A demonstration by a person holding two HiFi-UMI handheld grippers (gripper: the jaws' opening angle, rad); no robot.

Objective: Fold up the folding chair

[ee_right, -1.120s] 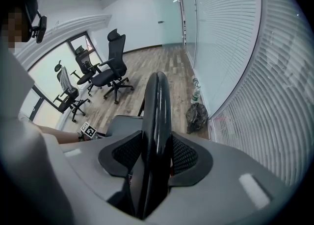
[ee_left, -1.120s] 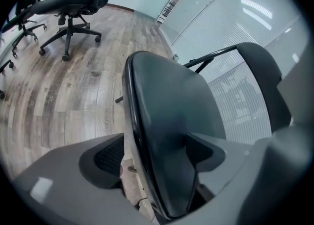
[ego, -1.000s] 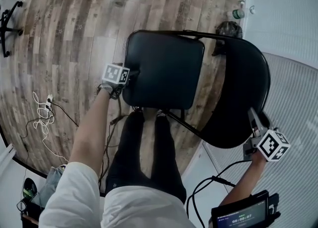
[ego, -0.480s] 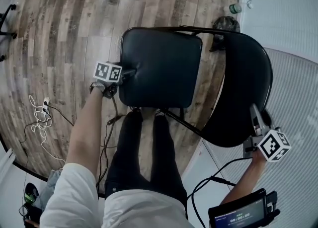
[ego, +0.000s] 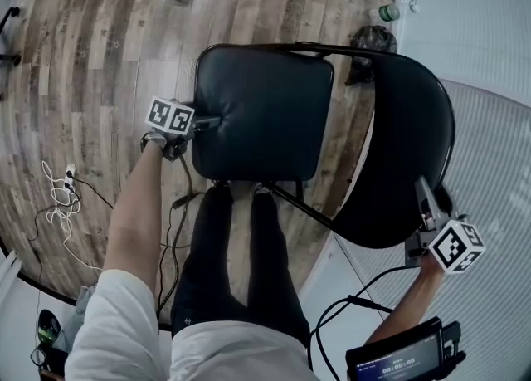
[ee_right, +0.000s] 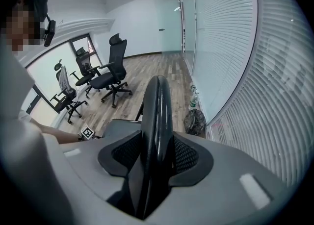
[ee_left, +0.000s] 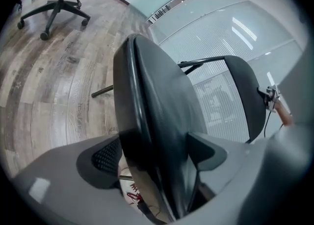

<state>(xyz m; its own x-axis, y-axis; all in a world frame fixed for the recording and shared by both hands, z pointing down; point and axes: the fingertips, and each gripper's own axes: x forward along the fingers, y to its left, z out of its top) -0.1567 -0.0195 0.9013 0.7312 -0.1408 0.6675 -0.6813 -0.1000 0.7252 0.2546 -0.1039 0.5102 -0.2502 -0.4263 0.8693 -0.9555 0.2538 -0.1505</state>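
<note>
The black folding chair stands open on the wood floor, its padded seat (ego: 261,114) in front of my legs and its curved backrest (ego: 406,147) to the right. My left gripper (ego: 207,122) is shut on the seat's left edge, and the left gripper view shows the seat (ee_left: 157,101) wedged between the pads of the left gripper (ee_left: 157,155). My right gripper (ego: 427,197) holds the near rim of the backrest. The backrest rim (ee_right: 156,111) runs between the jaws of the right gripper (ee_right: 156,158). Those jaws are opening slightly, the pads still against it.
Bottles (ego: 390,12) and a dark bag (ego: 371,39) sit by the glass wall with blinds (ego: 489,147). Cables (ego: 62,197) lie on the floor at left. Office chairs (ee_right: 110,72) stand farther off. A tablet (ego: 398,359) hangs near my right arm.
My left gripper and the seat edge it holds have shifted a little to the left in the head view. The right gripper stays at the backrest rim.
</note>
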